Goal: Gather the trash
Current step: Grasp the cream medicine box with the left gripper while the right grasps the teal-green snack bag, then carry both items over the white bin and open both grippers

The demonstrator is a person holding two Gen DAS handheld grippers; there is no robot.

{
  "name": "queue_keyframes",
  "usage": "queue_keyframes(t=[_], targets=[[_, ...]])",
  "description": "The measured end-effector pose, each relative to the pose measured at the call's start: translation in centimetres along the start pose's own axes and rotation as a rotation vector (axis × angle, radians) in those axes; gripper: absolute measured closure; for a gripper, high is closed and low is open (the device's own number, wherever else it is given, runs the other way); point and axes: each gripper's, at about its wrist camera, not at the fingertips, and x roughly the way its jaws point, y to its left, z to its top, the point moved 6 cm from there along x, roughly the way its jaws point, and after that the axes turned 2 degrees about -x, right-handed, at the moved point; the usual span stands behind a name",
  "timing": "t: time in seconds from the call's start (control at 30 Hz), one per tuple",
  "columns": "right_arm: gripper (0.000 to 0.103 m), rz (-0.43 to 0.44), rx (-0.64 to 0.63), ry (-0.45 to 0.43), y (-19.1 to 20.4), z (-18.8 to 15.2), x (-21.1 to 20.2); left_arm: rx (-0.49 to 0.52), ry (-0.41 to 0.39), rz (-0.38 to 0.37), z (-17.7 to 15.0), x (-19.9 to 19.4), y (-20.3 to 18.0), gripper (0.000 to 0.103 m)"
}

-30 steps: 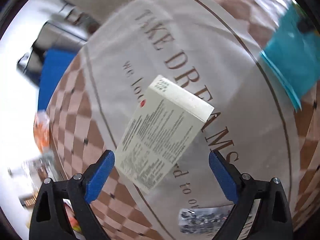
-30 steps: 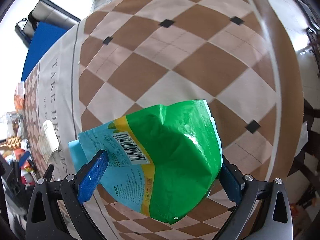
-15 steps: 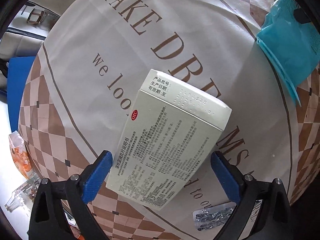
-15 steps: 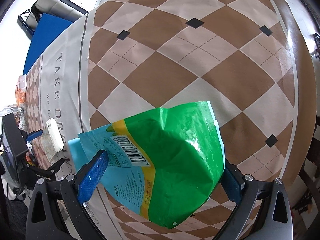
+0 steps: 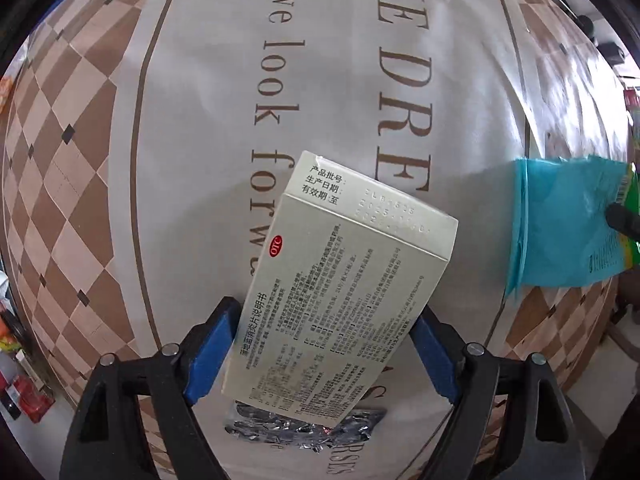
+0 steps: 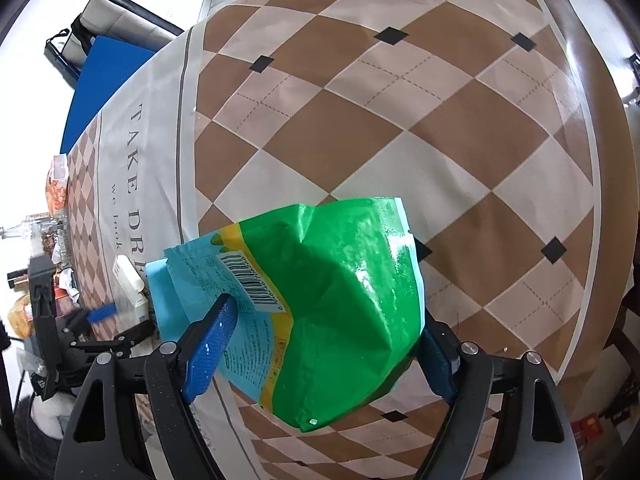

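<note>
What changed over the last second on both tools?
The left tool came down over the medicine box and has just been closing; its pads now touch the box's long sides. The right tool has likewise been closing around the green snack bag. Box, bag and blister pack stayed put on the tablecloth.

My table (image 5: 120,168) wears a checked, lettered cloth; on it I see a pale medicine box (image 5: 340,292), a foil blister pack (image 5: 304,434) beneath its near end, and a green-blue snack bag (image 6: 332,304).
</note>
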Motion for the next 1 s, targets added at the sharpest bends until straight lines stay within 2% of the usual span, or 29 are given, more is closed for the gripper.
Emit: queue_keyframes(t=[0.13,0.2,0.27,0.33,0.43,0.57,0.67,0.8,0.97,1.0], targets=[[0.019,-0.008,-0.013,0.000,0.5,-0.2,0.4,0.138,-0.034,0.090,-0.7,0.1,-2.5,0.014],[0.020,-0.020,-0.037,-0.016,1.1,-0.1,0.5,0.145,-0.054,0.086,-0.7,-0.4,-3.8,0.022],[0.029,-0.015,-0.058,-0.032,1.5,-0.1,0.4,0.133,-0.081,0.074,-0.6,-1.3,-5.9,0.033],[0.041,0.013,-0.058,-0.051,1.8,-0.2,-0.1,0.155,-0.121,0.111,-1.0,-1.7,-6.9,0.033],[0.052,0.045,-0.063,-0.097,2.5,-0.2,-1.4,0.148,-0.148,0.134,-2.0,-2.5,-8.7,0.033],[0.061,0.103,-0.064,-0.139,3.3,-0.3,-3.3,0.106,-0.203,0.123,-3.9,-4.0,-9.9,0.033],[0.066,0.168,-0.049,-0.159,3.8,-0.6,-4.7,0.057,-0.254,0.102,-4.0,-6.5,-10.2,0.033],[0.070,0.259,-0.004,-0.160,3.9,-1.4,-5.9,-0.018,-0.336,0.092,-3.3,-11.0,-8.6,0.033],[0.074,0.318,0.027,-0.189,4.1,-2.9,-7.2,-0.118,-0.432,0.053,-6.1,-15.4,-9.4,0.033],[0.074,0.329,0.028,-0.196,4.1,-3.4,-7.7,-0.131,-0.449,0.045,-7.9,-15.5,-7.9,0.033]])
